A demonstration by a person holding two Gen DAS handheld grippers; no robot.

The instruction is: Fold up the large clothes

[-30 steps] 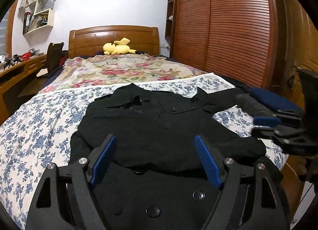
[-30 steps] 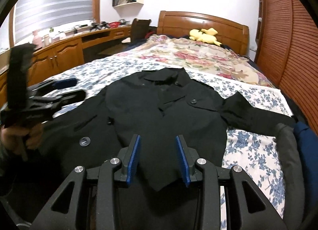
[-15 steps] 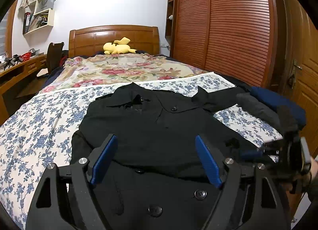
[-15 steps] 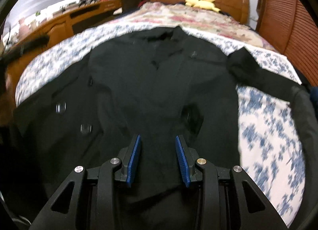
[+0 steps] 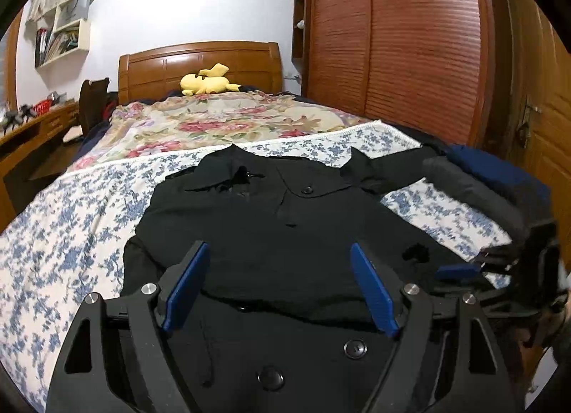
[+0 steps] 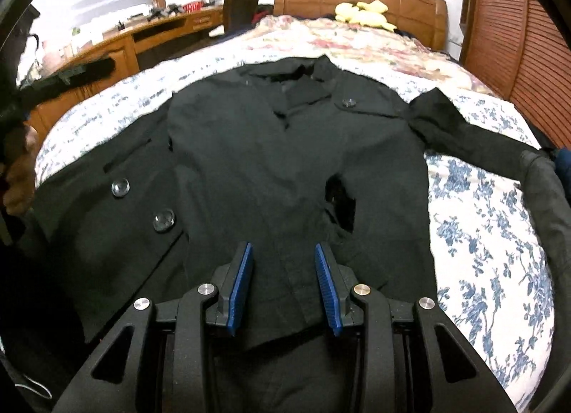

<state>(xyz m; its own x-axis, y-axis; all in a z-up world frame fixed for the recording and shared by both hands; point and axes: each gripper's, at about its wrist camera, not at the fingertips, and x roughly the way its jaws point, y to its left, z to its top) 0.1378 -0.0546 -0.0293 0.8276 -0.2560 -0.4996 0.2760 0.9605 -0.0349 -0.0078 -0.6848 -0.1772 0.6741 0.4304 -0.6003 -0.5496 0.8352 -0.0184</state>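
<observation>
A black double-breasted coat point(image 5: 271, 220) point(image 6: 271, 149) lies front up on the bed, collar towards the headboard. One sleeve point(image 6: 464, 138) stretches out to the right. My left gripper point(image 5: 278, 247) hovers over the coat's lower half, jaws wide open with nothing between them. My right gripper point(image 6: 282, 247) hangs low over the coat's lower front, its blue pads point(image 6: 241, 288) parted; fabric lies under them and is not pinched. The right gripper point(image 5: 460, 272) also shows at the right edge of the left wrist view. The left gripper point(image 6: 71, 74) is a dark blur at the left of the right wrist view.
The bed has a blue-flowered sheet point(image 5: 64, 234) and a rose-patterned blanket point(image 5: 221, 120). A yellow plush toy point(image 5: 205, 82) sits by the wooden headboard. Grey and navy clothes point(image 5: 481, 188) lie at the bed's right edge. A slatted wardrobe point(image 5: 410, 41) stands right, a desk point(image 6: 117, 45) left.
My right gripper has sunk towards the coat and tilted down; in the left wrist view it dropped to the lower right. The left gripper has stayed put, still open.
</observation>
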